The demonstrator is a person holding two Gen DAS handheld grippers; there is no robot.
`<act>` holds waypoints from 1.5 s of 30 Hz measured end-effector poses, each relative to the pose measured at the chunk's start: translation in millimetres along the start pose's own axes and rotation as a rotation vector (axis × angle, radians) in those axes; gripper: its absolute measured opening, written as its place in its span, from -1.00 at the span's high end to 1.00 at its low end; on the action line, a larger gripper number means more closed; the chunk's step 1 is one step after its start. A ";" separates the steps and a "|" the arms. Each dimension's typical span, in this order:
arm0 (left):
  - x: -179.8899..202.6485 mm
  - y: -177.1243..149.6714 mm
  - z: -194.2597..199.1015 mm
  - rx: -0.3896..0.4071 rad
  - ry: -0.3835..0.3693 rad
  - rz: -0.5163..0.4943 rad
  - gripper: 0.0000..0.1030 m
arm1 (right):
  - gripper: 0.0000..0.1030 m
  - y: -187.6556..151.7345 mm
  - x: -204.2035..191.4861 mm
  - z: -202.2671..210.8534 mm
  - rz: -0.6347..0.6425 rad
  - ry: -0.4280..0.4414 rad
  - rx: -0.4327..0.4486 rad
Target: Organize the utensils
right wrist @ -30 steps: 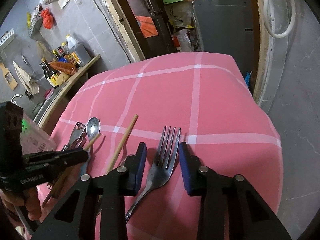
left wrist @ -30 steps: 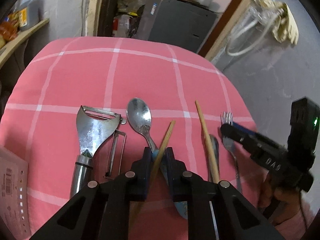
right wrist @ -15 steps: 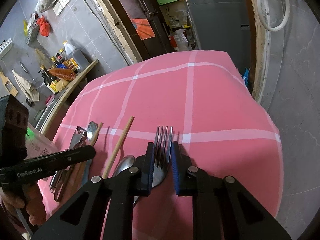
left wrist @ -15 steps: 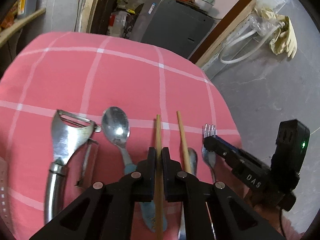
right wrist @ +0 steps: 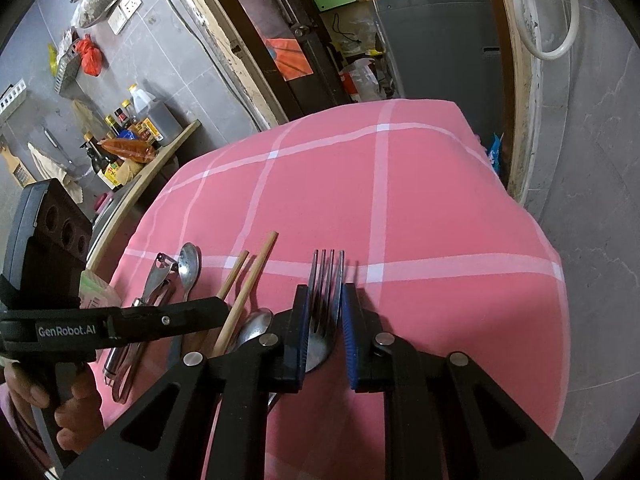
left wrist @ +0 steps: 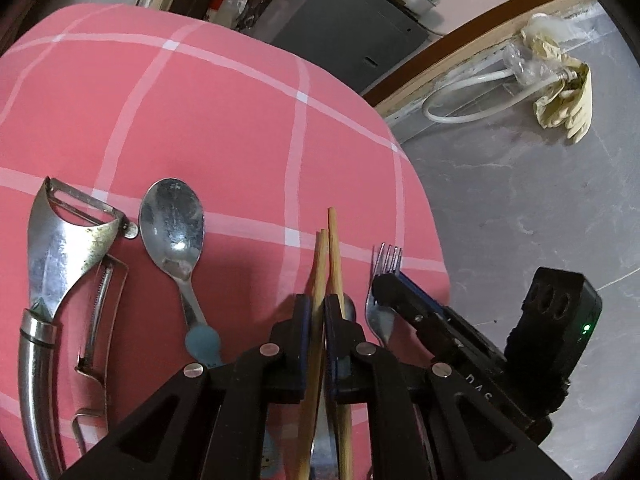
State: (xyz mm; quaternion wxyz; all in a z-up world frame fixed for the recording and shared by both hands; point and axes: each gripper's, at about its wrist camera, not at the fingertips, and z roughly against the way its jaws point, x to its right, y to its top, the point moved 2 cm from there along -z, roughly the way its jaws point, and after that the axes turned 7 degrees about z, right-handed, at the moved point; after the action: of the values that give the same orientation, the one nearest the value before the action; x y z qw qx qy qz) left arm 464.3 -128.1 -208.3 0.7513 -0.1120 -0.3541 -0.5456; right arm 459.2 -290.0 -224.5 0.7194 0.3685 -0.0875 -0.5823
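Observation:
My left gripper (left wrist: 316, 304) is shut on a wooden chopstick (left wrist: 320, 264) low over the pink checked tablecloth (left wrist: 200, 100). A second chopstick (left wrist: 334, 240) lies close along its right side and runs under my right finger. Left of them lie a blue-handled spoon (left wrist: 172, 216) and a steel peeler (left wrist: 60, 248). To the right, my right gripper (right wrist: 325, 300) is shut on a steel fork (right wrist: 326, 268), its tines pointing away. A second spoon (right wrist: 256, 324) lies between the chopsticks (right wrist: 256, 268) and the fork, partly hidden. The left gripper (right wrist: 222, 312) shows side-on in the right wrist view.
The table's right edge (left wrist: 424, 208) drops to a grey floor. A grey cabinet (left wrist: 352, 28) stands beyond the far edge. A wooden shelf with bottles (right wrist: 132, 132) runs along the left. A printed paper (right wrist: 96, 292) lies at the near left. A person's hand (right wrist: 68, 408) holds the left gripper.
The left gripper closed on the slanted chopstick and carried it right, straightening it beside the second chopstick. The right gripper's jaws closed from wide apart onto the fork.

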 end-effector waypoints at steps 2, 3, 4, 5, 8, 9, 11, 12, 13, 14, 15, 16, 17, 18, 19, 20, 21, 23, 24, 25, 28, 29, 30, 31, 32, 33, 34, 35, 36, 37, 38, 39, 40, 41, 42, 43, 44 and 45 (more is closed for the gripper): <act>-0.5 0.1 0.6 -0.003 -0.005 0.005 0.83 | 0.73 -0.2 0.2 0.0 0.000 0.000 0.001; -0.5 -0.1 0.8 -0.007 -0.011 0.006 0.81 | 0.73 0.2 -0.2 -0.1 0.000 0.000 0.000; -0.2 -0.7 1.1 -0.011 -0.017 0.006 0.78 | 0.73 0.0 0.4 0.2 -0.001 0.001 0.000; -0.3 -0.8 1.2 -0.014 -0.020 0.005 0.77 | 0.73 -0.1 0.4 0.2 -0.001 0.001 0.001; 0.6 -1.7 0.7 -0.025 -0.029 0.004 0.72 | 0.73 0.2 -0.3 0.4 -0.001 0.003 0.000; 1.3 -2.0 0.1 -0.031 -0.031 0.003 0.69 | 0.73 0.4 -0.9 0.2 -0.001 0.004 0.000; 2.6 -2.0 -2.7 -0.044 -0.030 -0.001 0.66 | 0.73 0.7 -1.6 0.2 0.000 0.005 0.000; 3.4 -1.8 -4.9 -0.054 -0.028 -0.004 0.66 | 0.73 -0.3 -0.5 0.6 -0.001 0.006 0.000; 4.5 -1.5 -7.1 -0.065 -0.027 -0.008 0.65 | 0.73 -0.6 -0.7 0.5 -0.002 0.006 0.000; 5.6 -0.9 -8.3 -0.072 -0.027 -0.011 0.65 | 0.73 -1.2 -0.7 1.2 -0.003 0.008 0.001; 7.7 0.4 -9.7 -0.075 -0.024 -0.017 0.65 | 0.73 -1.1 -1.4 1.1 -0.005 0.011 0.002; 8.1 1.3 -10.6 -0.080 -0.019 -0.023 0.65 | 0.74 -2.2 -1.0 1.9 -0.007 0.012 0.003; 9.4 2.8 -12.1 -0.089 -0.013 -0.030 0.65 | 0.75 -2.9 -1.0 2.4 -0.010 0.014 0.003; 10.1 3.5 -12.8 -0.093 -0.012 -0.032 0.65 | 0.76 -3.1 0.0 2.6 -0.012 0.016 0.002; 10.5 4.8 -13.8 -0.103 -0.012 -0.036 0.64 | 0.76 -3.1 0.6 2.7 -0.014 0.019 0.001; 11.2 5.7 -14.7 -0.111 -0.011 -0.039 0.64 | 0.76 -2.7 0.1 2.9 -0.013 0.022 -0.002; 12.7 7.1 -16.1 -0.118 -0.009 -0.044 0.64 | 0.76 -2.5 -0.1 2.7 -0.010 0.023 -0.005; 15.4 8.6 -18.3 -0.129 -0.001 -0.060 0.64 | 0.77 -1.4 2.4 1.7 -0.006 0.026 -0.013; 17.3 8.9 -19.0 -0.132 0.005 -0.071 0.64 | 0.77 -0.2 2.1 0.7 -0.003 0.031 -0.021; 19.7 9.8 -20.4 -0.135 0.010 -0.080 0.64 | 0.77 1.1 4.1 -0.2 0.000 0.036 -0.027; 24.8 11.9 -23.2 -0.144 0.017 -0.104 0.65 | 0.77 3.8 6.6 -3.2 0.013 0.053 -0.049; 24.7 12.7 -23.5 -0.146 0.016 -0.109 0.65 | 0.77 4.5 8.1 -3.8 0.015 0.061 -0.056; 25.1 13.3 -24.0 -0.148 0.015 -0.115 0.66 | 0.77 6.3 8.3 -5.9 0.018 0.073 -0.069; 25.2 13.5 -24.3 -0.149 0.014 -0.122 0.67 | 0.77 7.0 8.8 -7.4 0.020 0.082 -0.078; 26.2 14.1 -25.3 -0.151 0.019 -0.131 0.69 | 0.77 8.8 9.3 -9.1 0.020 0.094 -0.087; 27.3 14.9 -26.1 -0.153 0.022 -0.141 0.71 | 0.77 10.0 10.1 -10.7 0.020 0.102 -0.092; 27.9 15.6 -26.5 -0.158 0.021 -0.147 0.73 | 0.77 11.8 11.0 -12.6 0.016 0.115 -0.098; 27.7 16.2 -26.9 -0.162 0.025 -0.151 0.78 | 0.77 12.7 12.0 -14.4 0.010 0.128 -0.102; 26.9 16.2 -27.1 -0.165 0.024 -0.155 0.84 | 0.77 14.8 13.6 -16.4 -0.001 0.145 -0.108; 26.8 16.5 -27.1 -0.167 0.021 -0.155 0.86 | 0.77 14.4 15.4 -18.0 -0.010 0.156 -0.111; 26.1 16.0 -26.5 -0.167 0.019 -0.154 0.86 | 0.77 14.5 16.3 -19.5 -0.020 0.167 -0.115; 25.5 15.5 -25.3 -0.164 0.020 -0.154 0.87 | 0.78 15.6 16.9 -21.0 -0.030 0.177 -0.118; 24.0 14.2 -23.4 -0.159 0.022 -0.158 0.87 | 0.78 15.1 16.2 -22.5 -0.033 0.178 -0.120; 24.0 12.8 -21.4 -0.151 0.026 -0.161 0.87 | 0.78 14.8 14.7 -23.4 -0.034 0.178 -0.119; 23.5 10.8 -18.8 -0.145 0.025 -0.161 0.87 | 0.79 13.9 12.7 -23.8 -0.035 0.173 -0.116; 22.4 8.7 -16.7 -0.141 0.020 -0.158 0.87 | 0.83 11.9 11.8 -23.1 -0.037 0.168 -0.111; 22.2 7.3 -13.8 -0.136 0.015 -0.156 0.87 | 0.84 10.7 10.4 -21.3 -0.046 0.164 -0.103; 20.9 4.9 -9.1 -0.128 0.009 -0.158 0.87 | 0.86 9.1 8.1 -18.9 -0.053 0.159 -0.096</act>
State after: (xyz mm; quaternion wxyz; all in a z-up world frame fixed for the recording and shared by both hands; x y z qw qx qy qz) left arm 475.6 -146.8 -200.2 0.6989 -0.1292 -0.3227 -0.6251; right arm 479.3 -288.7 -234.7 0.7253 0.3808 0.0076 -0.5735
